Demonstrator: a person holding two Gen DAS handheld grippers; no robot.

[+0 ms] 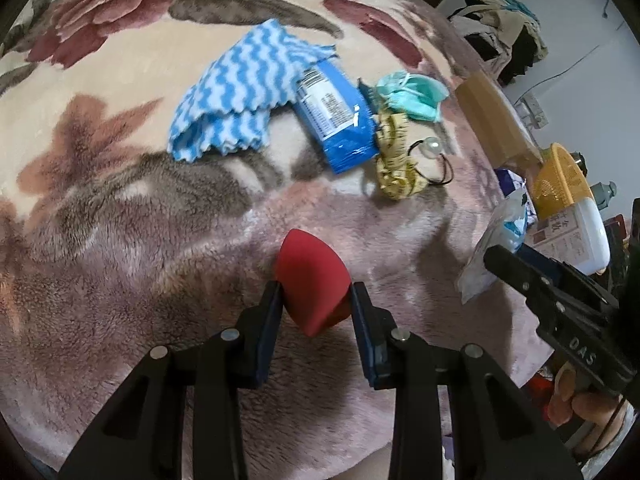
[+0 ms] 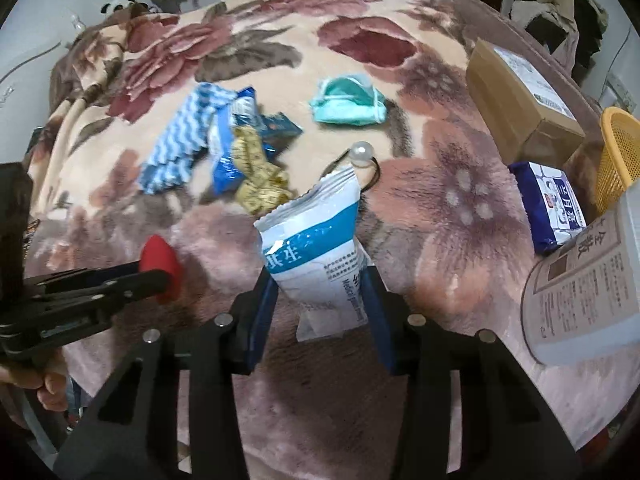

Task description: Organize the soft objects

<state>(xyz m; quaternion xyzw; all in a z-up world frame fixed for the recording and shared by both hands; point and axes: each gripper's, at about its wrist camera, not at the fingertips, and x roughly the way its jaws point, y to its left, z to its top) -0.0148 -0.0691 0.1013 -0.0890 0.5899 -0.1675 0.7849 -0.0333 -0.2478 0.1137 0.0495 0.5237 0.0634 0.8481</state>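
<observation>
Over the floral blanket (image 2: 460, 208) you have both grippers loaded, so I read this as the carry step: two soft items picked, neither placed yet.

Left gripper (image 1: 316, 304): fingers narrowed onto the red sponge (image 1: 310, 280), pads touching both flanks, tip pointing away from you. It sits lifted off the blanket, judging by the shadow under it.

Right gripper (image 2: 320, 296): fingers at medium width, pinching the lower part of the white-and-blue pouch (image 2: 316, 256). The pouch stands upright between them, crimped top edge up (soft pack, so it may sag or slip if you swing fast).

Unsorted in the middle of the blanket: the blue wavy cloth (image 1: 244, 88), blue wipes pack (image 1: 336, 124) partly on it, yellow tape measure (image 1: 394, 160), pearl hair tie (image 1: 434, 152) and teal mask (image 1: 412, 94), all close together.

Next move, my guess: a drop target. The yellow basket (image 2: 620, 152) sits at the right edge beside the cardboard box (image 2: 520, 100); it looks like the likely bin, though nothing confirms it. Take the right hand there first, since it is nearer, and keep the grippers apart.
</observation>
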